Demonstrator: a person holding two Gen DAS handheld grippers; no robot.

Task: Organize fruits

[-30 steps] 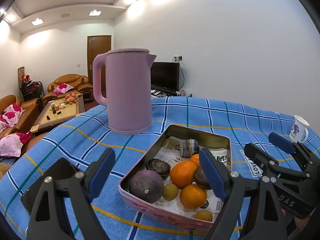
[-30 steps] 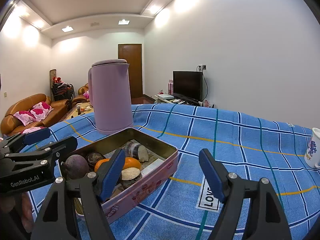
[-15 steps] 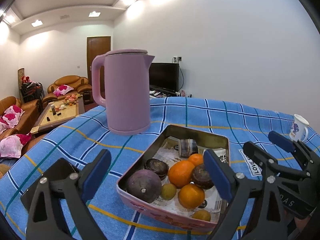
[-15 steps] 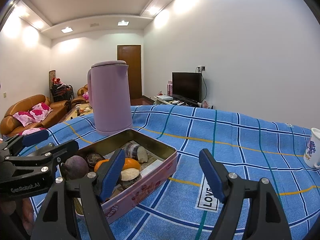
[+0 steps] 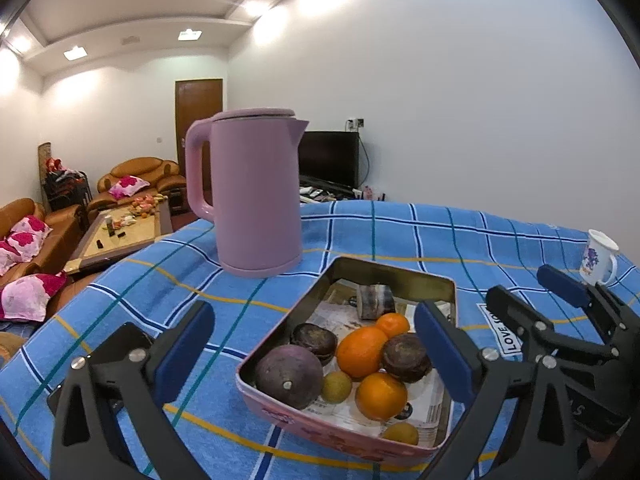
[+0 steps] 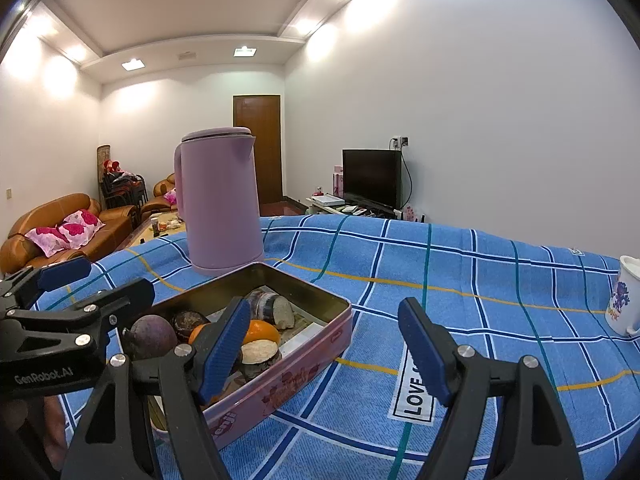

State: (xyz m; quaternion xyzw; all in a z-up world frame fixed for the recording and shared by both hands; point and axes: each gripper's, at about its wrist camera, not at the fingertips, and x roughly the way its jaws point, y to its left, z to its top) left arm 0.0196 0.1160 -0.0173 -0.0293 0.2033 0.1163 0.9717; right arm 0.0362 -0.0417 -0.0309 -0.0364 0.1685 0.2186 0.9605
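A pink rectangular tin (image 5: 348,442) (image 6: 280,384) lined with newspaper sits on the blue checked cloth. It holds a big purple fruit (image 5: 289,376), two dark round fruits (image 5: 314,342), oranges (image 5: 362,352), small yellow-green fruits (image 5: 337,387) and a cut piece (image 5: 376,300). My left gripper (image 5: 314,354) is open and empty, hovering above the tin's near end. My right gripper (image 6: 326,340) is open and empty, over the tin's right edge and the cloth; it also shows in the left wrist view (image 5: 532,296).
A tall pink kettle (image 5: 256,192) (image 6: 218,198) stands just behind the tin. A white mug (image 5: 598,256) (image 6: 626,296) stands at the far right of the table. Sofas, a coffee table and a TV are beyond the table edge.
My left gripper has risen and drawn back a little, so the tin sits lower between its fingers. The right gripper has barely moved.
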